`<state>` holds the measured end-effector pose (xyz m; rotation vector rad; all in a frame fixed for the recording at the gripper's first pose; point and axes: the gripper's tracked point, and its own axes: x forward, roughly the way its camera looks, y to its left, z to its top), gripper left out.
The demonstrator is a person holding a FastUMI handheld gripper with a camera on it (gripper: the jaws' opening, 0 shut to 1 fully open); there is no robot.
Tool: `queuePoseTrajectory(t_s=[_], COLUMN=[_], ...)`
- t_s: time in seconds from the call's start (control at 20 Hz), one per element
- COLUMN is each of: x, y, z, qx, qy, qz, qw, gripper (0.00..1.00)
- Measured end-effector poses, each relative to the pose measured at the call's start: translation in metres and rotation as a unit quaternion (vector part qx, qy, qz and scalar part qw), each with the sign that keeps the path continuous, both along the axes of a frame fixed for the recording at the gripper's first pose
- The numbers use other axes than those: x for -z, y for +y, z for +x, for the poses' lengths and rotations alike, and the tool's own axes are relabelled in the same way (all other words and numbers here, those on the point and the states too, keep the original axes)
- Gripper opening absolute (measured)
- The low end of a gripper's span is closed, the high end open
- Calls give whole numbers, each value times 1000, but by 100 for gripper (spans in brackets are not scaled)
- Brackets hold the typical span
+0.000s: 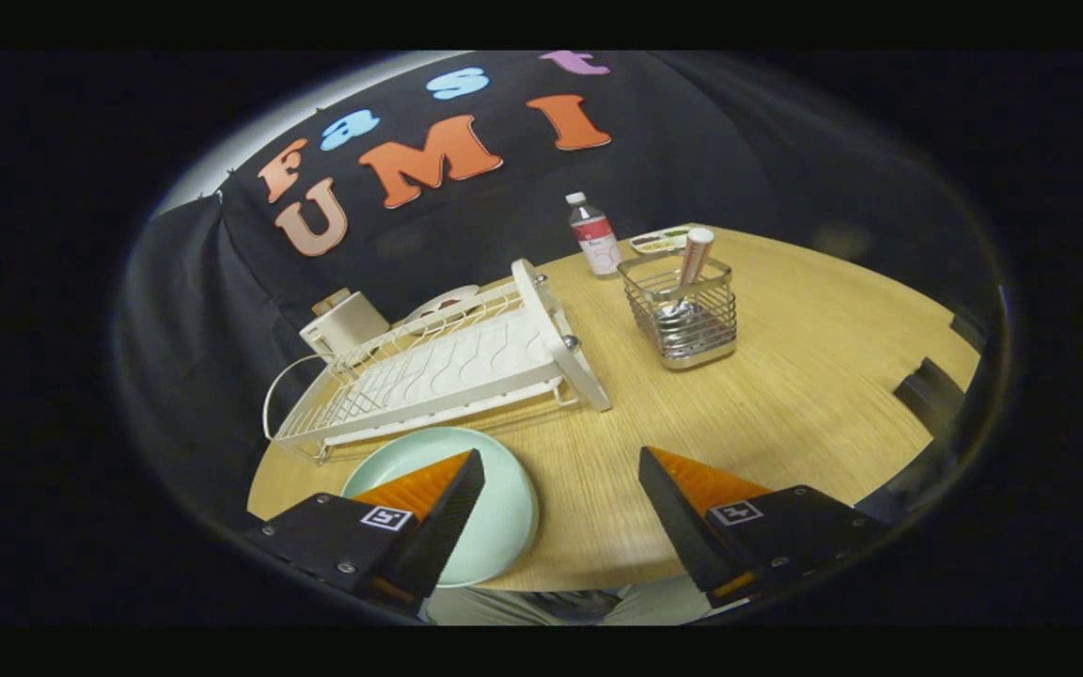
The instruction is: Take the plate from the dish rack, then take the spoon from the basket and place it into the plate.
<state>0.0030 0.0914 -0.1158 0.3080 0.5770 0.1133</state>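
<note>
Nearest us, our claw (560,489) stood wide apart and empty above the table (786,395). Its left finger overlapped the pale green plate (504,508), already out on the table just before the bare white dish rack (447,367). To the right, beyond the fingers, the spoon (689,273) leaned upright in the wire basket (682,310). We judged it best to come from above, pinch its handle high and lift straight up.

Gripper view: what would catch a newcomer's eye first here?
The pale green plate lies flat on the wooden table, partly under one jaw of the open gripper. Beyond it sits the white dish rack, and beside that a wire basket holding the spoon.
</note>
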Motion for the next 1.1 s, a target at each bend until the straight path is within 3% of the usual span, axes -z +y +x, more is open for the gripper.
queuePoseTrajectory(t_s=[0.25, 0.55, 0.8, 1.1], x=[-31, -78, -75, -63], y=[-47, -82, -93, -103], z=[24, 54, 85, 110], qx=[39, 42, 45, 55], qy=[-83, -216, -228, -211], qz=[-52, -132, -134, -100], qw=[994, 967, 963, 971], gripper=[98, 98, 96, 47])
